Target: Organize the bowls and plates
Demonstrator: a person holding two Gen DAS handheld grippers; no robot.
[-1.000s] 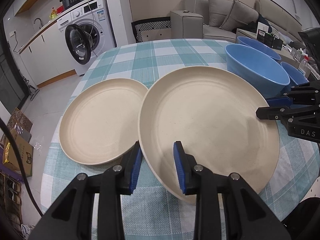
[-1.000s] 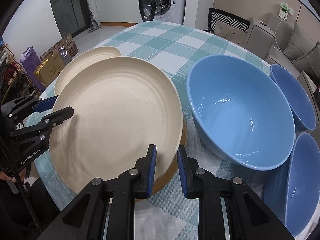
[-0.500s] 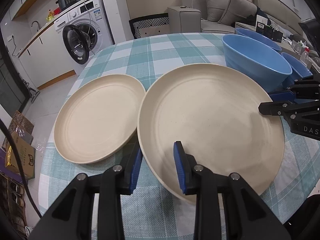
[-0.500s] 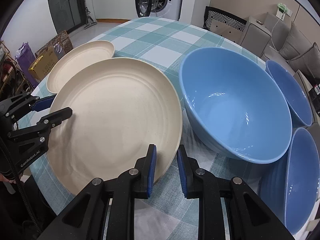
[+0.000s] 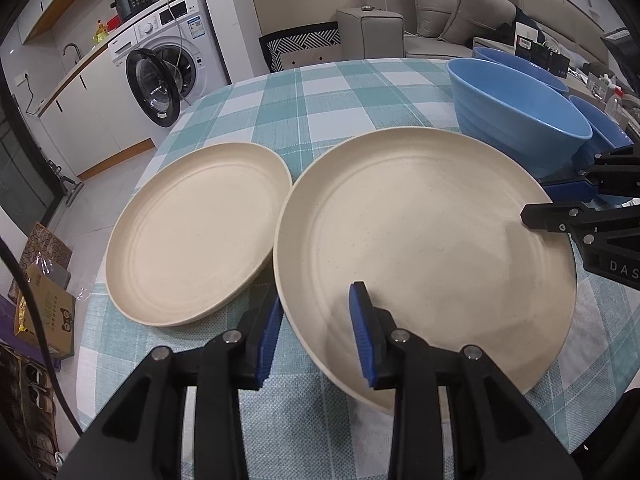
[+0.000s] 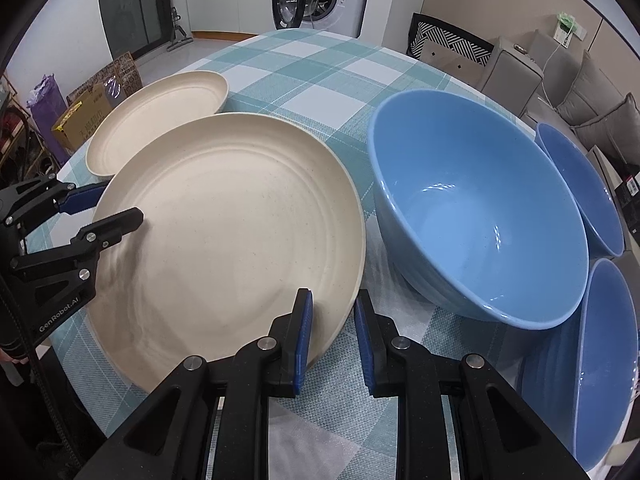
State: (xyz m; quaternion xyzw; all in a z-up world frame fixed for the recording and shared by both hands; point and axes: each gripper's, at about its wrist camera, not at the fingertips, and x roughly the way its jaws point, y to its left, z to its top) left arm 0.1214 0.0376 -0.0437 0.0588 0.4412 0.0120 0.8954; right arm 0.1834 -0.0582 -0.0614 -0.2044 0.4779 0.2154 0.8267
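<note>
A large cream plate lies on the checked tablecloth, held at two opposite rims. My left gripper straddles its near-left rim, one pad outside the edge and one on the plate's face. Its jaws are opening slightly while the pads still touch the rim. My right gripper is shut on the rim at the bowl side. A smaller cream plate sits just left of the large one. A big blue bowl stands to the right.
Two more blue bowls crowd the right table edge behind and beside the big one. The far half of the round table shows bare checked cloth. A washing machine, boxes on the floor and a sofa surround the table.
The large plate, which overlapped the smaller plate's edge, has come down and shifted right; it now lies beside the small plate. Both grippers stayed on its rim.
</note>
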